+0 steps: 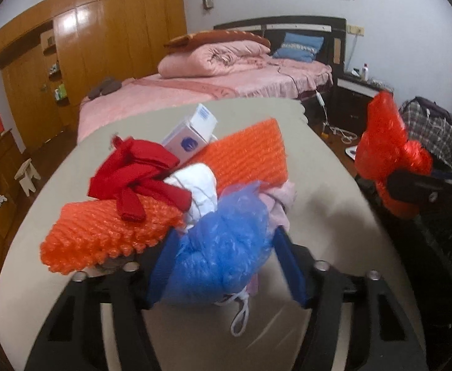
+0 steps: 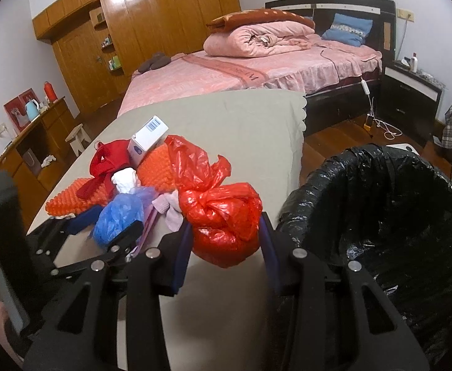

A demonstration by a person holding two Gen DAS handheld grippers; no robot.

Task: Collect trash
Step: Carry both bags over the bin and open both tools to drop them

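Beige cloth (image 1: 334, 204) covers the table that fills the middle of both views, with a scalloped edge at its far right corner. Behind it, in the upper centre, stands a bed with pink bedding (image 2: 256, 71), a rolled pink quilt and a blue pillow against a dark headboard. A glossy wooden wardrobe (image 2: 164, 21) fills the upper left, and a dark nightstand (image 2: 411, 95) sits at the right over a wooden floor.

On the cloth lies a heap of trash: an orange bubble-wrap sheet (image 1: 250, 154), a crumpled red fabric strip (image 1: 133, 176), a small white cardboard box with blue print (image 1: 191, 136), white wadding and a pale pink scrap.

In the left wrist view, the left gripper (image 1: 226, 266) has its blue pads on either side of a crumpled blue plastic bag (image 1: 222, 250) at the near edge of the heap; the left pad touches it, but whether the right one presses cannot be told. A white cord loop hangs below.

Only the right wrist view shows the round bin lined with a black plastic bag (image 2: 380, 216), at the lower right beside the table. There the right gripper (image 2: 226, 247) is clamped on a knotted red plastic bag (image 2: 222, 213), held above the table edge just left of the bin's rim. The left view shows that red bag at its right margin, but not the bin's mouth.
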